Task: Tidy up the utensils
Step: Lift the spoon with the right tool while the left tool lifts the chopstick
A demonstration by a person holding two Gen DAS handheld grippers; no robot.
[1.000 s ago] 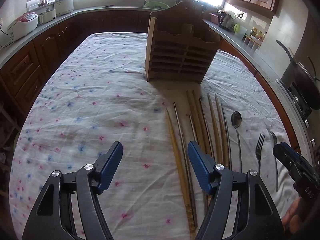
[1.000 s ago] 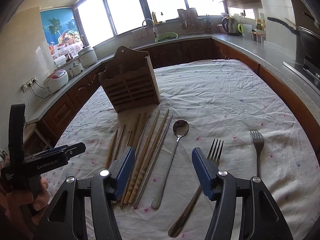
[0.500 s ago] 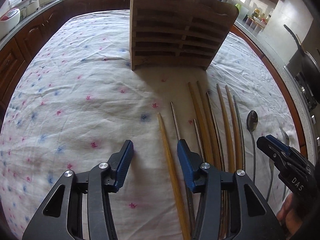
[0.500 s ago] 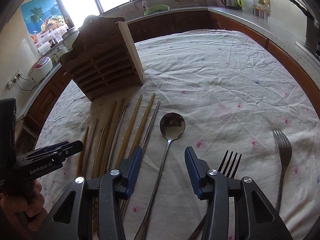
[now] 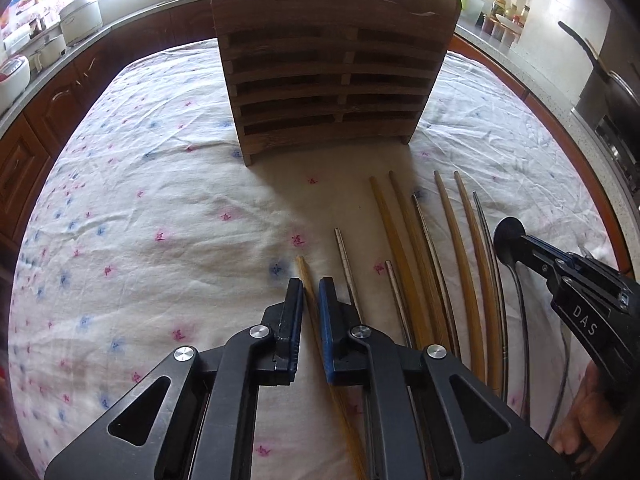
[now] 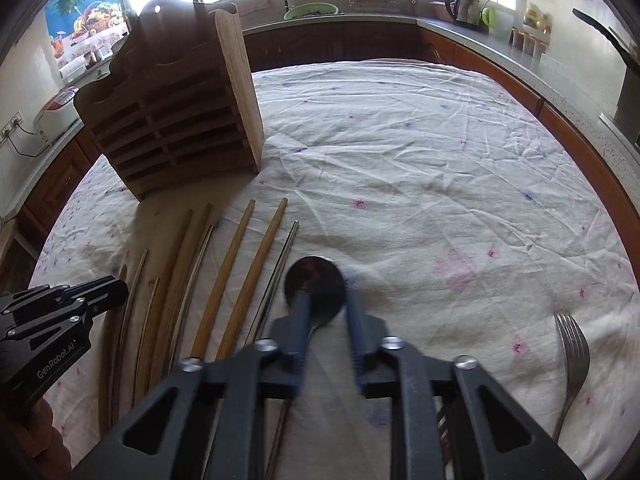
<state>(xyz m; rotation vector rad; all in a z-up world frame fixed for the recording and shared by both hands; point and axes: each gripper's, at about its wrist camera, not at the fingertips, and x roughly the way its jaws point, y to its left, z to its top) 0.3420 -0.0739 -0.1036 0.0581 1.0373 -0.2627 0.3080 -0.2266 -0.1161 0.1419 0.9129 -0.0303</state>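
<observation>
My left gripper is closing, and its blue pads pinch the leftmost wooden chopstick near its far tip, flat on the cloth. My right gripper is blurred as it closes. Its fingers sit on either side of the neck of the metal spoon, just behind the dark bowl. A slatted wooden utensil holder stands upright beyond the utensils. In the right wrist view the holder is at the upper left and the left gripper shows at the left edge.
Several more wooden chopsticks and metal chopsticks lie side by side between the two grippers. A fork lies to the right of the spoon. A floral cloth covers the table. Kitchen counters ring it.
Both grippers came forward and down onto the utensils, and both went from wide open to nearly closed: the left around the chopstick, the right around the spoon's neck.
</observation>
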